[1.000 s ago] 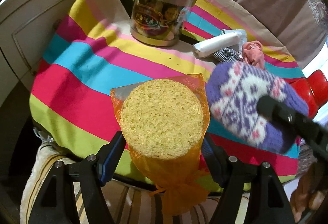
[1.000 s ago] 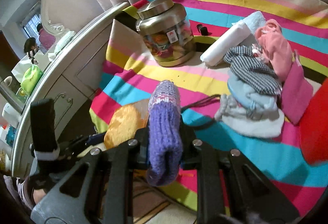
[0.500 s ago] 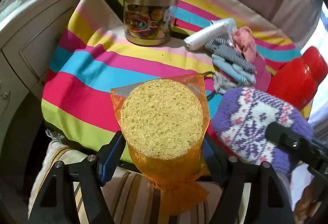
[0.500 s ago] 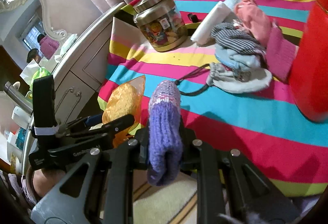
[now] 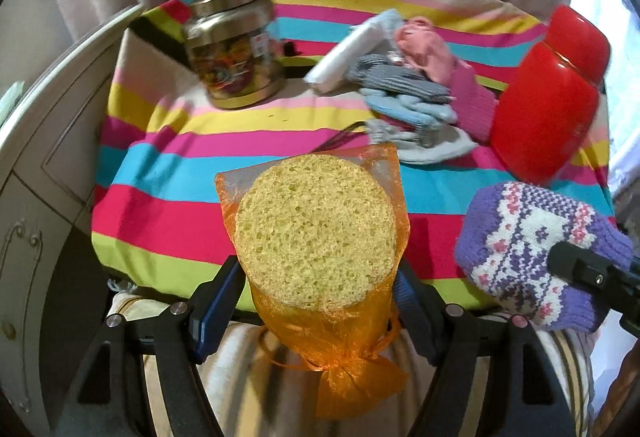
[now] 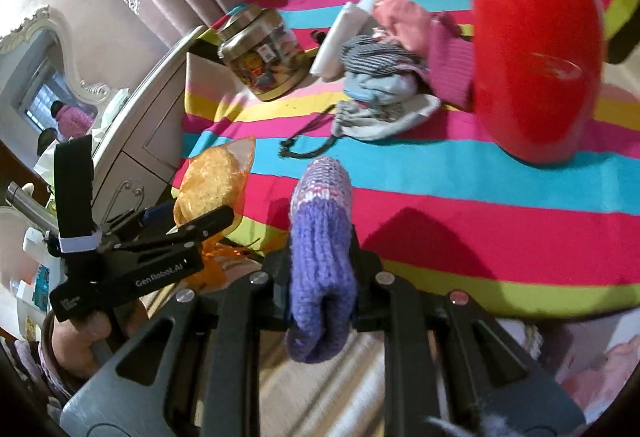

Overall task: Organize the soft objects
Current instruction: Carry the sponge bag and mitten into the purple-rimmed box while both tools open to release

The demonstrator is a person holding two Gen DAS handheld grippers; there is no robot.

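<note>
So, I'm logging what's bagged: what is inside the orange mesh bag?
A round yellow sponge fills the orange mesh bag, held in the left gripper. Anything under the sponge, down by the tied neck, is hidden.

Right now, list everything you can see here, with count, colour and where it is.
sponge: one, yellow in orange mesh bag, held between left fingers
mitten: one, purple patterned knit, clamped between right fingers
jar: one, gold-lidded, far left on cloth
soft pile: several, pink, grey, blue, white, mid cloth
red container: one, right side
striped cloth: one, multicolour, over table
left gripper: one, black
right gripper: one, black
</note>
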